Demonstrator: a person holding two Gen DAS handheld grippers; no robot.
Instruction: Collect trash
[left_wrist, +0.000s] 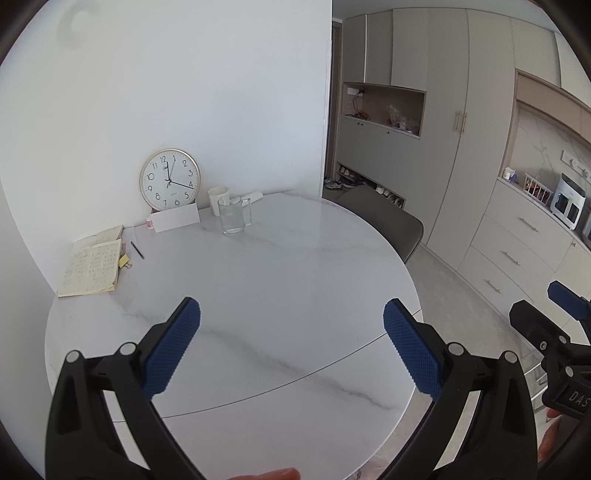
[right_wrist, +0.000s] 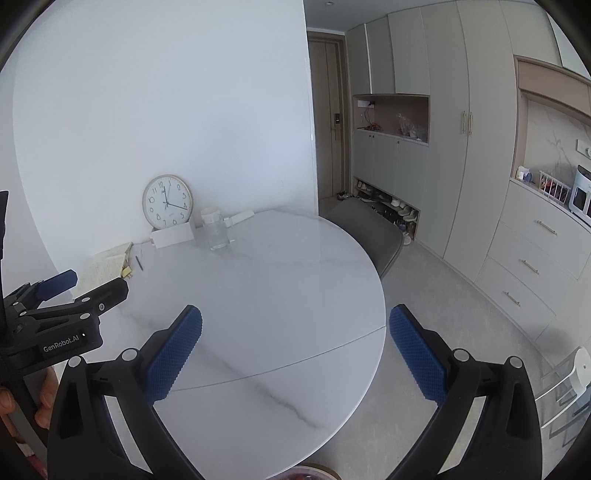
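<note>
My left gripper (left_wrist: 291, 314) is open and empty above the near part of a round white marble table (left_wrist: 277, 288). My right gripper (right_wrist: 295, 321) is open and empty above the table's right edge (right_wrist: 295, 295). Each gripper shows at the side of the other's view: the right one in the left wrist view (left_wrist: 554, 332), the left one in the right wrist view (right_wrist: 66, 295). No clear trash item shows on the table. A small pink-and-white item (left_wrist: 149, 222) lies by the clock; I cannot tell what it is.
At the table's far side stand a wall clock (left_wrist: 170, 180), a white card (left_wrist: 176, 218), a white cup (left_wrist: 218, 199), a glass jug (left_wrist: 233, 216), an open notebook (left_wrist: 94, 266), a pen (left_wrist: 137, 250). A grey chair (left_wrist: 388, 221) stands behind. Cabinets (right_wrist: 461, 147) line the right wall.
</note>
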